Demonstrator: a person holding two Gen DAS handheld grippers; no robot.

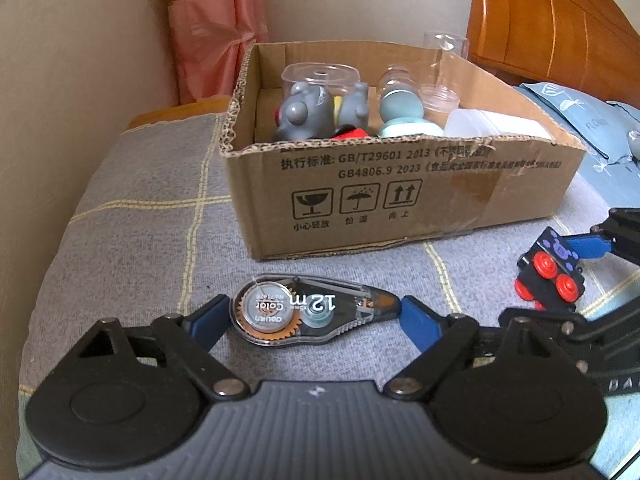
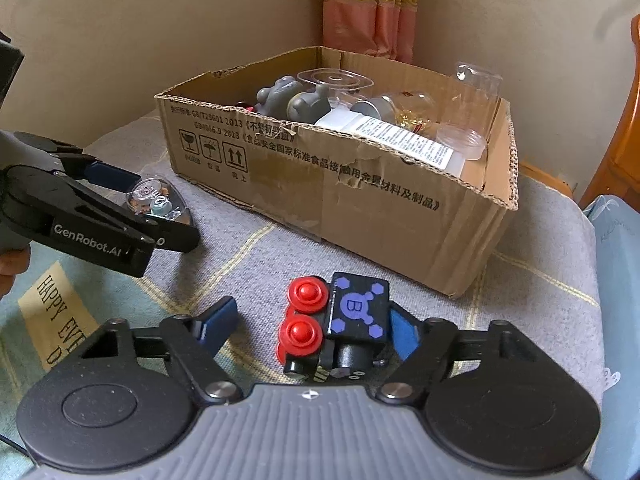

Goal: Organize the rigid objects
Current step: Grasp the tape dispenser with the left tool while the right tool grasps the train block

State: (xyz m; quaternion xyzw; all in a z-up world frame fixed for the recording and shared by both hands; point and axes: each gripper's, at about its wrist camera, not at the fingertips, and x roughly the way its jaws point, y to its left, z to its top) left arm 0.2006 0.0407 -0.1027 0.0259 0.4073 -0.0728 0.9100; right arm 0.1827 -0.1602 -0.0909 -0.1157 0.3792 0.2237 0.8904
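A clear correction tape dispenser point(image 1: 304, 312) lies on the grey plaid bedcover between the fingers of my left gripper point(image 1: 314, 312); both blue pads touch its ends. The right wrist view shows this gripper point(image 2: 148, 204) around the dispenser point(image 2: 156, 200) from the side. A black toy train car point(image 2: 340, 324) with red wheels and a purple "B" top lies between the fingers of my right gripper point(image 2: 312, 326). The right pad touches its black body, while the left pad stands apart from the wheels. An open cardboard box point(image 1: 400, 200) behind holds grey toy figures point(image 1: 304, 112), clear containers and a white bottle point(image 2: 392, 136).
The box point(image 2: 360, 200) sits near the wall corner with a pink curtain point(image 1: 212, 20). A wooden headboard point(image 1: 560, 20) and a blue pillow point(image 1: 580, 120) lie to the right. A "HAPPY" printed patch point(image 2: 52, 312) lies at the near left, beside a person's hand point(image 2: 12, 268).
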